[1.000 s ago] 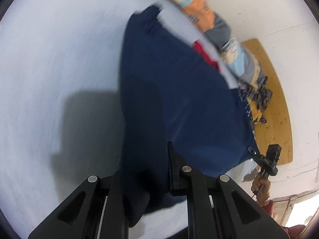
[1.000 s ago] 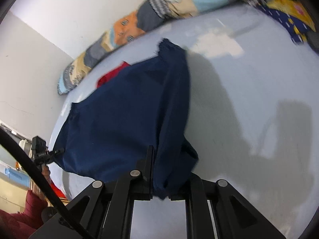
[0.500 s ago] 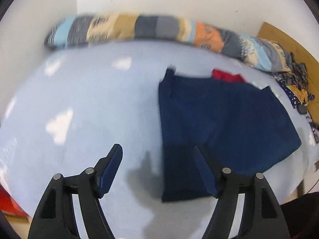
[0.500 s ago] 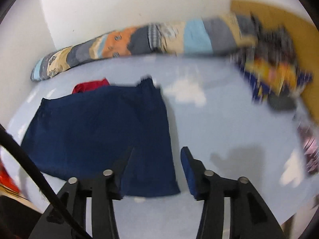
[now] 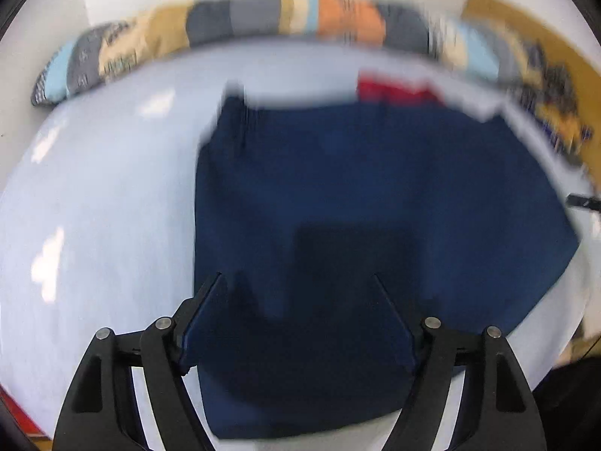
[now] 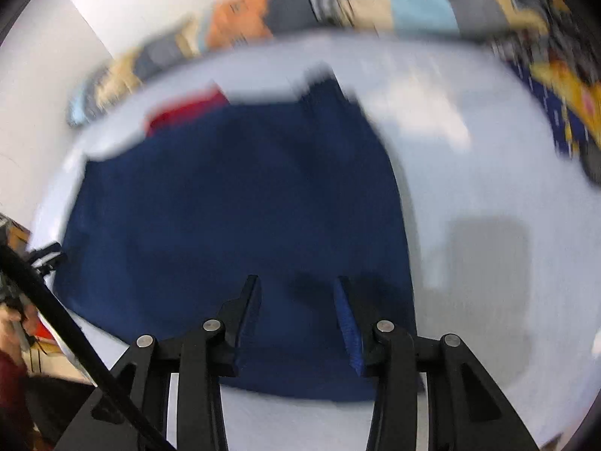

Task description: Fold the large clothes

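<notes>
A large navy blue garment [image 5: 357, 195] lies flat on the pale blue bed sheet [image 5: 94, 206], folded into a broad rectangle. It also shows in the right wrist view [image 6: 233, 210]. My left gripper [image 5: 298, 282] is open and empty, held above the garment's near edge. My right gripper [image 6: 298, 285] is open and empty, above the garment's near right part. Both views are motion-blurred.
A red cloth [image 5: 398, 90] peeks out behind the navy garment, also in the right wrist view [image 6: 188, 111]. A long patchwork pillow [image 5: 263, 18] lies along the white wall. Patterned clothes [image 6: 563, 86] are piled at the right. A wooden board [image 5: 526, 26] stands beyond.
Both grippers were shut on the navy garment a second ago. They let it go, opened, and drew back above it. The garment now lies flat on the bed.
</notes>
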`<state>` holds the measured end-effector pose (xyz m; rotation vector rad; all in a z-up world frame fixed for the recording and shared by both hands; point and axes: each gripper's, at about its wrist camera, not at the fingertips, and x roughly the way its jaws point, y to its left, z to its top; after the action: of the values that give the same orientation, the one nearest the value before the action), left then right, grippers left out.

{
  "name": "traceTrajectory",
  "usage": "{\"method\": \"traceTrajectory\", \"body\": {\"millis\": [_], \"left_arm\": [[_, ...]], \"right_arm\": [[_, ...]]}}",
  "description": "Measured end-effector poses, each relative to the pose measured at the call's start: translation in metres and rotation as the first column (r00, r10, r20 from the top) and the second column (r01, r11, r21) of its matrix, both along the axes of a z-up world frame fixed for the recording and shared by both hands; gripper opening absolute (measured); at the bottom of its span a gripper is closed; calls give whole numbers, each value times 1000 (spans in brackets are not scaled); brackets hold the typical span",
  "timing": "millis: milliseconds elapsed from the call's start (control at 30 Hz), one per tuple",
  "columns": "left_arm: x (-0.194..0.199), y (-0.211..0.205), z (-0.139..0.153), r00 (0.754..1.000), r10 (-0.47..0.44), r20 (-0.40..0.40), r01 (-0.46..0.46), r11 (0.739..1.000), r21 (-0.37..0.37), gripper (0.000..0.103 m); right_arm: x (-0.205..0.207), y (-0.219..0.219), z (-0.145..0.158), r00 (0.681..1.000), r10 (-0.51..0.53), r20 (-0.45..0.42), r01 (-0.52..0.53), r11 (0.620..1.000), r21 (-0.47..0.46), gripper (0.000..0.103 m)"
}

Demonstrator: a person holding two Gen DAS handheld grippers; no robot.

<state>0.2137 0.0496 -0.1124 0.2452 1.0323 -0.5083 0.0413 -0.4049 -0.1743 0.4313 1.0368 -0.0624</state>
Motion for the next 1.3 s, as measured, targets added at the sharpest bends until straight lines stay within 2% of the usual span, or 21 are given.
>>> {"method": "traceTrajectory", "body": {"millis": [33, 100, 167, 233, 300, 367, 400, 433, 500, 567, 633, 667, 767, 867, 933, 1000, 1067, 1133, 1200, 1267, 1300], "left_arm": [[9, -6, 8, 1000, 4, 14, -4, 1000, -13, 79], [38, -24, 14, 998, 40, 41, -40, 999, -3, 81], [75, -47, 2, 997, 67, 49, -68, 997, 18, 82], [105, -54, -13, 986, 139, 96, -146, 987, 69, 82], [136, -53, -40, 979, 200, 27, -201, 976, 88, 82], [155, -51, -68, 965, 258, -41, -251, 960, 126, 95], [162, -45, -75, 955, 288, -65, -282, 955, 96, 97], [164, -37, -75, 947, 309, -89, -306, 951, 54, 97], [163, -35, -68, 941, 326, -88, -323, 945, 41, 95], [147, -38, -49, 953, 301, -33, -300, 954, 19, 95], [126, -42, -26, 956, 292, 32, -292, 956, 2, 95], [109, -45, -16, 962, 271, 27, -270, 962, -36, 95], [59, -56, -6, 961, 274, 47, -272, 961, -40, 95], [3, -61, -16, 959, 281, 44, -282, 959, 0, 95], [-20, -59, -27, 960, 282, 8, -282, 959, 15, 95], [-53, -60, -39, 951, 309, -34, -308, 951, 21, 95], [-75, -60, -64, 949, 310, -64, -304, 949, 84, 95], [-85, -69, -72, 960, 279, 22, -280, 951, 131, 95], [-97, -76, -68, 965, 238, 109, -253, 954, 162, 95], [-110, -75, -58, 963, 217, 162, -240, 961, 138, 95], [-116, -74, -55, 962, 208, 174, -231, 965, 124, 95]], "right_arm": [[11, -2, 10, 1000, -10, 23, 10, 1000, -15, 48], [49, -8, 27, 997, -43, 65, 47, 997, -60, 61], [90, -18, 25, 994, -70, 84, 75, 996, -57, 62], [120, -18, 12, 992, -111, 57, 115, 991, -74, 62], [148, -21, -14, 994, -113, -11, 112, 991, -67, 61], [165, -23, -44, 983, -138, -120, 128, 988, -88, 61], [170, -24, -63, 975, -139, -173, 128, 989, -73, 63], [171, -25, -71, 975, -139, -174, 131, 990, -53, 63], [163, -26, -61, 976, -166, -141, 161, 986, -46, 63], [151, -18, -44, 979, -169, -113, 165, 985, -42, 63], [131, 7, -17, 988, -149, -29, 147, 988, -54, 72], [122, 22, -6, 991, -132, -6, 131, 990, -59, 82], [100, 63, 6, 997, -75, -13, 75, 996, -52, 84], [71, 106, 11, 1000, -26, -8, 26, 999, -18, 84], [45, 133, 11, 1000, -3, 8, 3, 1000, -7, 84], [24, 155, 0, 1000, -2, -12, 1, 999, -34, 84], [15, 171, -21, 997, 14, -75, -19, 998, -66, 87], [15, 179, -37, 993, 30, -115, -42, 994, -98, 89], [13, 179, -33, 993, 35, -116, -46, 995, -93, 89], [7, 174, -20, 996, 44, -71, -49, 997, -66, 89], [2, 173, -9, 998, 47, -38, -50, 995, -87, 89]]}}
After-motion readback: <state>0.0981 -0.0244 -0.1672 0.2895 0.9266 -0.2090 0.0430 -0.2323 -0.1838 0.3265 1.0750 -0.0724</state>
